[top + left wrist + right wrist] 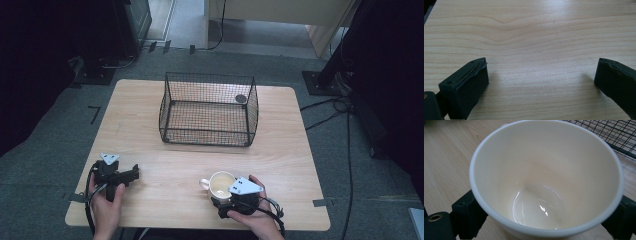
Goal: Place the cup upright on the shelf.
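Cup (pixel 220 184), at the near right of the counter (pixel 165 175), is flanked by the right claw (pixel 227 204), whose grip cannot be told, so tipping is risked; the left claw (pixel 131 173) is spread wide.

We see the high view lit evenly from above: the pale desk (pixel 200 165) is bright, while both upper corners sink into near-black. The picture is soft and low in detail, and the wire basket (pixel 209 109) casts only a faint shadow. In the left gripper view the wood grain is sharp and each jaw throws a soft shadow. In the right gripper view, small white glints sit in the bottom of the cream mug (pixel 544 182), whose near rim blurs slightly.
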The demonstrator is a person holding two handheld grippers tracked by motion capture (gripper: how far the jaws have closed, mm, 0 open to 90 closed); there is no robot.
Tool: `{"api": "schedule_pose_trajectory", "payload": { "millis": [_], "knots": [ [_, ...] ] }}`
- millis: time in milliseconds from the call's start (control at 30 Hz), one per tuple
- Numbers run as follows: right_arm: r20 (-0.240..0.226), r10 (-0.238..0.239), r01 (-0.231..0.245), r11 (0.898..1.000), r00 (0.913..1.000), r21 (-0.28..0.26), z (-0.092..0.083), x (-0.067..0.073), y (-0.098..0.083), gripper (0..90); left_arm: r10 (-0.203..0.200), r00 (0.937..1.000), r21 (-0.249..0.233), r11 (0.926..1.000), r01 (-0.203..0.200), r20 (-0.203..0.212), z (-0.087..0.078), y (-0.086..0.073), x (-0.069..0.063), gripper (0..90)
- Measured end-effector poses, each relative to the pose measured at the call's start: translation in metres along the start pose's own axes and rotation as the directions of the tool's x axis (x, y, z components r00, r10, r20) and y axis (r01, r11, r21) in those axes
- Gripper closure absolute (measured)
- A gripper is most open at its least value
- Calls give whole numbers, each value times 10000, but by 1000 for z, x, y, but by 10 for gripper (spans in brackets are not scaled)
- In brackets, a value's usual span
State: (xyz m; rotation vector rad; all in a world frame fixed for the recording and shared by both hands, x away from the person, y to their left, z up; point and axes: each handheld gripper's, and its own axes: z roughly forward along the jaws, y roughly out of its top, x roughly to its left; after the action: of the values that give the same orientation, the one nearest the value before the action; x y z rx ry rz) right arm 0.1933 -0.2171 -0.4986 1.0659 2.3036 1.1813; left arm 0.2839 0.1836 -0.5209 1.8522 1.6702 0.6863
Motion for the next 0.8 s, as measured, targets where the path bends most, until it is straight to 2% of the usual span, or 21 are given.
{"api": "schedule_pose_trajectory", "payload": {
  "millis": [267, 633, 800],
  "knots": [
    [197, -48, 48, 10000, 9998, 27, 0, 2, 3, 85, 38, 10000, -12, 10000, -37, 34, 0, 0, 0, 0],
    [264, 328, -320, 9990, 9991, -317, -6, 0, 5, 87, 34, 10000, -9, 10000, -34, 34, 0, 0, 0, 0],
    [355, 118, -109, 9996, 9993, -250, -5, 1, 5, 87, 39, 10000, -10, 10000, -39, 33, 0, 0, 0, 0]
  ]
}}
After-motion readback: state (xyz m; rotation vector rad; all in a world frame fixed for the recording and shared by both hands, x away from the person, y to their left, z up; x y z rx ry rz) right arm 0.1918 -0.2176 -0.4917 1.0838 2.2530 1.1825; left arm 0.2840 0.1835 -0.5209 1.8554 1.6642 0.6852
